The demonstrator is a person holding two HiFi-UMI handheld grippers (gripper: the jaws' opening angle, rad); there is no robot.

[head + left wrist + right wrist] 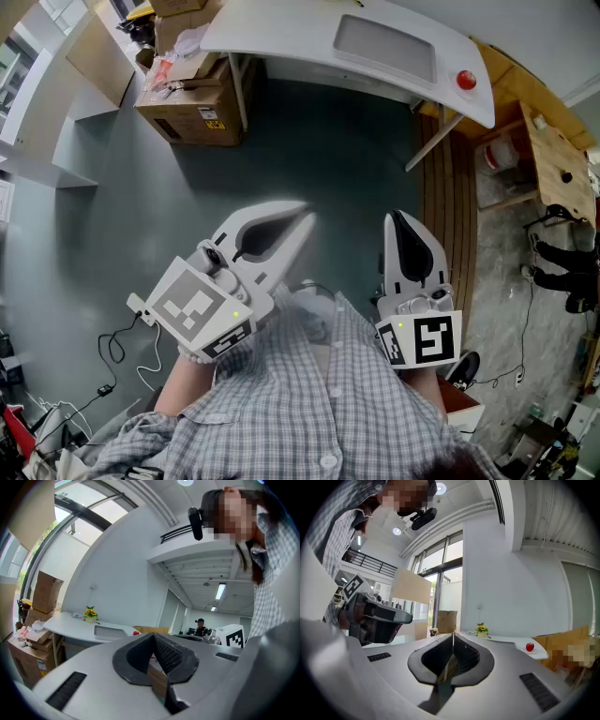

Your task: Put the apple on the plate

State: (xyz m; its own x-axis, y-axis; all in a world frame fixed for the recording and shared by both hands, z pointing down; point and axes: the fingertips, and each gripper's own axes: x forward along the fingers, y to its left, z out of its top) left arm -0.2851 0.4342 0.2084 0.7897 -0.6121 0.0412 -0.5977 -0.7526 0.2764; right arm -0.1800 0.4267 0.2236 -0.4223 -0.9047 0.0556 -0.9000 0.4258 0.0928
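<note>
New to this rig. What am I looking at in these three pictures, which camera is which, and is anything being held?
There is no robot arm here. A person in a checked shirt holds a hand-held two-jaw gripper in each hand. The head view comes from a camera on the person's head that looks steeply down: the left gripper is on its left and the right gripper on its right. The other two pictures come from a camera riding on each gripper, looking along its jaws. Both grippers have their jaws together with nothing between them, so nothing is held. Ahead stands a white table with a red apple near its right end and a small pot of yellow flowers. Cardboard boxes sit beside the table. The apple is too small to tell whether a plate is under it.
</note>
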